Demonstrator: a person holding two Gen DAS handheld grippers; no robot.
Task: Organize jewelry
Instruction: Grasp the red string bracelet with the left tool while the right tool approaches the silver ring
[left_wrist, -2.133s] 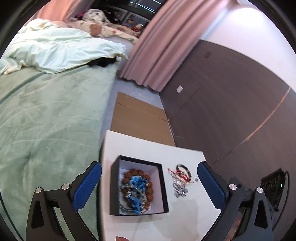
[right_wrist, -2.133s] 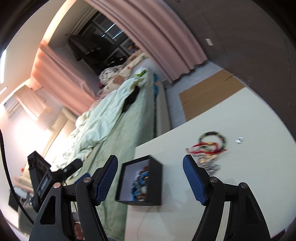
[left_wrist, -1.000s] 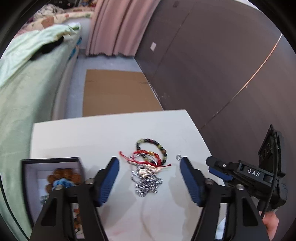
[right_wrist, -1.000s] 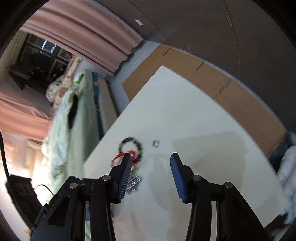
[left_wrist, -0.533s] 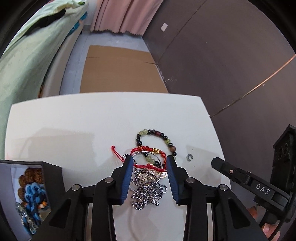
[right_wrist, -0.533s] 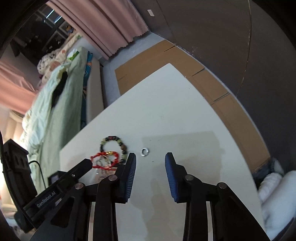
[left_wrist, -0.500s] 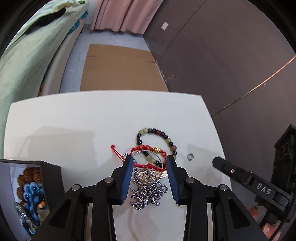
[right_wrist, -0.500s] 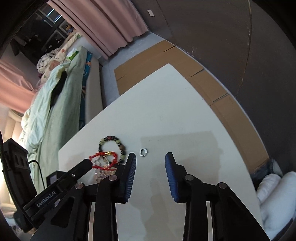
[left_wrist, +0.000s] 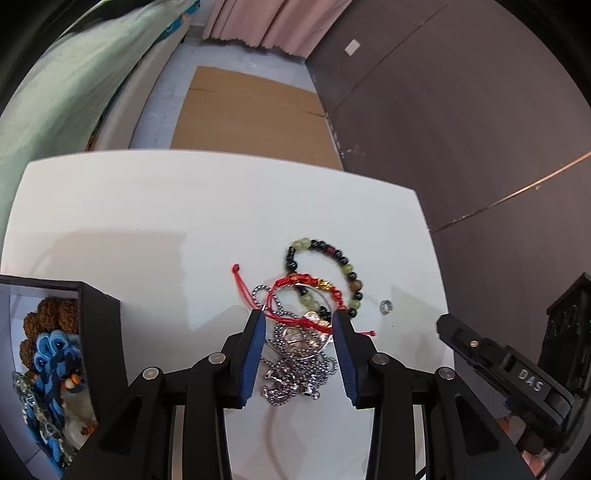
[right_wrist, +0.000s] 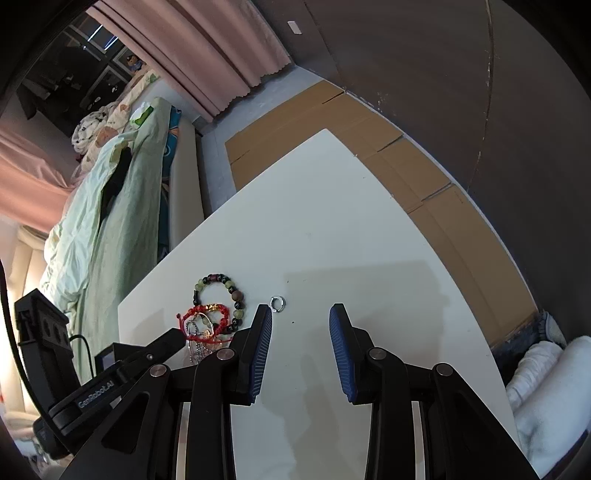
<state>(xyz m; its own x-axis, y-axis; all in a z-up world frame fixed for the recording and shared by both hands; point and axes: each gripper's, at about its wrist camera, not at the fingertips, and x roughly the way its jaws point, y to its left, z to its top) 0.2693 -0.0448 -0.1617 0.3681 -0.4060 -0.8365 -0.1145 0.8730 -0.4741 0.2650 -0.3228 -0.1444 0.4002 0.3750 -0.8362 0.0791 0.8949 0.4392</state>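
"DAS" stands in white on the right tool (left_wrist: 532, 384) seen from the left wrist, and "GenRobot.AI" on the left tool (right_wrist: 98, 393) seen from the right.

A home bedroom: a bed (right_wrist: 110, 206) with rumpled green bedding, pink curtains (right_wrist: 207, 55) and a white table (right_wrist: 332, 240).

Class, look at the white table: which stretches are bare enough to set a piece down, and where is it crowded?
Bare: the far half of the table, beyond the beaded bracelet, and the stretch right of the small ring. Crowded: the tangle of red cord bracelet and silver chain between the left gripper jaws, and the black box at left.
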